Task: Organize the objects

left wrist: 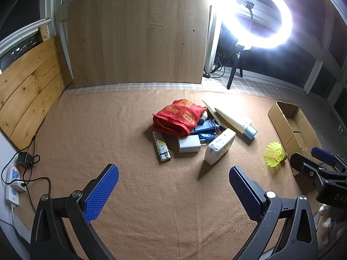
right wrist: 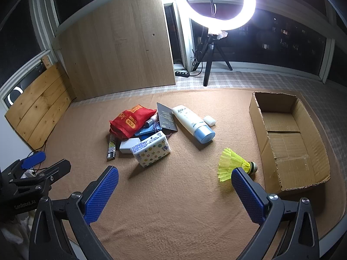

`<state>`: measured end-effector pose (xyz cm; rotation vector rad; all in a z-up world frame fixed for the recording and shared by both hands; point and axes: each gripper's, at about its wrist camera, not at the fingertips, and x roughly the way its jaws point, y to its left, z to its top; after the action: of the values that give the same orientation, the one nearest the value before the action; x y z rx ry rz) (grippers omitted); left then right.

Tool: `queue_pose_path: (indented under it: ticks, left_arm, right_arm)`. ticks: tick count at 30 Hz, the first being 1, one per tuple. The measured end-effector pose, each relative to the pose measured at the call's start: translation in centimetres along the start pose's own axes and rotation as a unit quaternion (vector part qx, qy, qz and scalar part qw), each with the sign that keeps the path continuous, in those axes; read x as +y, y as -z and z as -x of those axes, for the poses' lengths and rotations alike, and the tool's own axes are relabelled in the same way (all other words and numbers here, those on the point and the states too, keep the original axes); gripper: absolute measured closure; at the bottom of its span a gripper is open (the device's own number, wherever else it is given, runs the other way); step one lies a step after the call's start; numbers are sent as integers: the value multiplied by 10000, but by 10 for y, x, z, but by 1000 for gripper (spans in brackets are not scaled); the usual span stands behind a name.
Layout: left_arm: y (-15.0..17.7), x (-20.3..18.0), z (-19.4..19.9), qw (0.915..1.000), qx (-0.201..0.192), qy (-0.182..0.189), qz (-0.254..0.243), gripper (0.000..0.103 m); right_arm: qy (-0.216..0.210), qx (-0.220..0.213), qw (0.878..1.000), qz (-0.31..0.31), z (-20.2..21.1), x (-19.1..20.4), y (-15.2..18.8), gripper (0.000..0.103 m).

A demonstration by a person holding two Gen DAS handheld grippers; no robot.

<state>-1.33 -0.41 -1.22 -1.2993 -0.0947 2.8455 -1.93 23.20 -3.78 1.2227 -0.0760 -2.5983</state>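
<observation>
The pile near the middle of the mat hides much of itself: a red bag lies over blue items too covered to name, and a small bottle peeks from under its edge. A dark card leans half behind the tube. The small white case beside the tube shows only in the right view. The ring light glares out whatever is around it.

The left gripper is spread wide over bare mat, holding nothing. The right gripper is equally wide and empty; whether its right finger touches the shuttlecock I cannot tell.

The shuttlecock lies on its side toward the mat's right edge, cork toward the box, skirt toward the pile. The tube lies diagonally, blue cap toward the near right. The tissue pack rests tilted against the charger; the lighter lies along the pile's left side.
</observation>
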Motion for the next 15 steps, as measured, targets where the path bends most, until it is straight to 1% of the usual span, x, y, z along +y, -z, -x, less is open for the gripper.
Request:
queue_pose_path:
  ticks: [15]
  left_arm:
    - [-2, -2, -3, 10000, 17, -21, -20, 0]
  right_arm:
    - [59, -25, 10000, 59, -1, 2, 0, 0]
